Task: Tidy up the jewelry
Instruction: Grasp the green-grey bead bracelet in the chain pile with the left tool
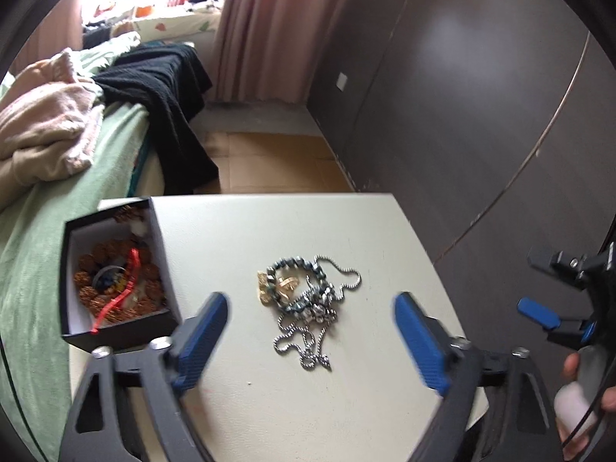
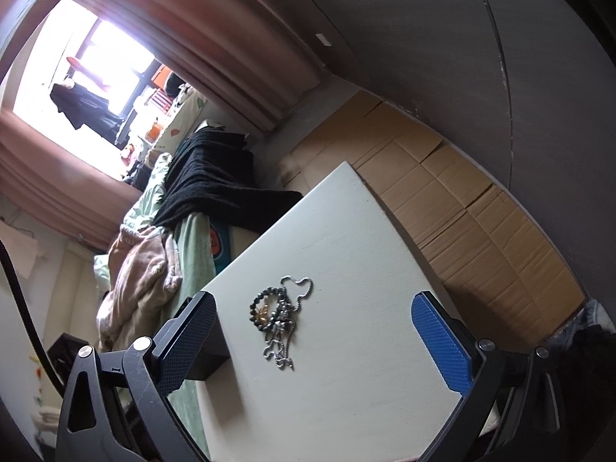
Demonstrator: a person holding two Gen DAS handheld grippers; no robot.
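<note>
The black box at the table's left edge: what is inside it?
The black box is open and holds brown beaded bracelets, a red cord and a small dark ring-shaped piece. The beads cover most of its white floor, so anything beneath them cannot be seen.

One desk [image 1: 346, 231] carried one open black box [image 1: 161, 261] and one tangled pile of jewelry [image 1: 308, 300]. In that pile lay one silver ball chain [image 1: 348, 275], one dark beaded bracelet [image 1: 288, 263] and two gold pieces [image 1: 287, 283]; further pieces could not be counted.

Both wrist views above table [image 1: 346, 231]
</note>
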